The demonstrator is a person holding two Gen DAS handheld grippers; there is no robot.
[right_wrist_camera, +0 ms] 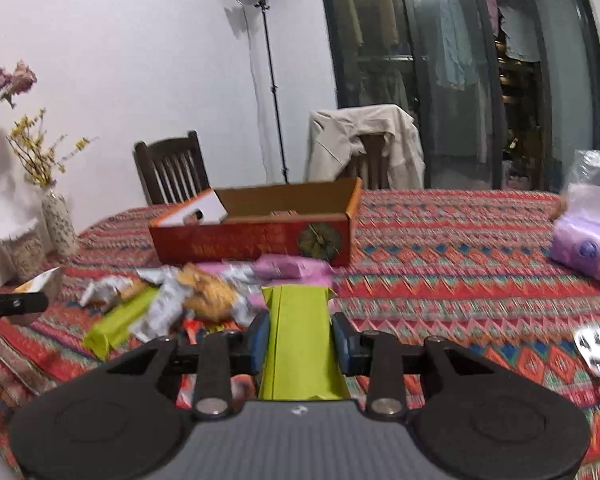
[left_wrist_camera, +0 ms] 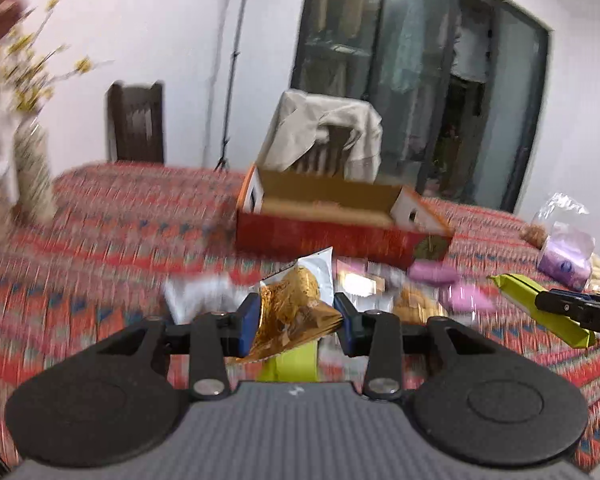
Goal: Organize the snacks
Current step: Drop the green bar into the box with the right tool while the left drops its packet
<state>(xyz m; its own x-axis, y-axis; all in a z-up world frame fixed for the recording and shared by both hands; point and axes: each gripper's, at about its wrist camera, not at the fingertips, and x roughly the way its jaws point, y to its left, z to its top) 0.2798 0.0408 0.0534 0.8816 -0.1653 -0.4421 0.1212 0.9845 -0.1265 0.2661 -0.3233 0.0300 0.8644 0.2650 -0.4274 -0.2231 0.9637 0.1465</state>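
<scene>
My left gripper point(left_wrist_camera: 296, 320) is shut on a gold and white snack packet point(left_wrist_camera: 296, 304), held above the table. My right gripper point(right_wrist_camera: 300, 334) is shut on a lime green snack packet point(right_wrist_camera: 298, 336), which also shows at the right of the left wrist view point(left_wrist_camera: 540, 304). An open red cardboard box point(left_wrist_camera: 332, 236) stands beyond both grippers; it also shows in the right wrist view point(right_wrist_camera: 256, 240). A pile of loose snacks point(right_wrist_camera: 196, 296) lies in front of the box: purple, white, green and orange packets.
The table has a red patterned cloth point(right_wrist_camera: 460, 264). A vase with yellow flowers point(right_wrist_camera: 58, 220) stands at the far left. A purple tissue pack point(right_wrist_camera: 588, 252) and plastic bags lie at the right. Two chairs, one draped with cloth point(right_wrist_camera: 364, 144), stand behind the table.
</scene>
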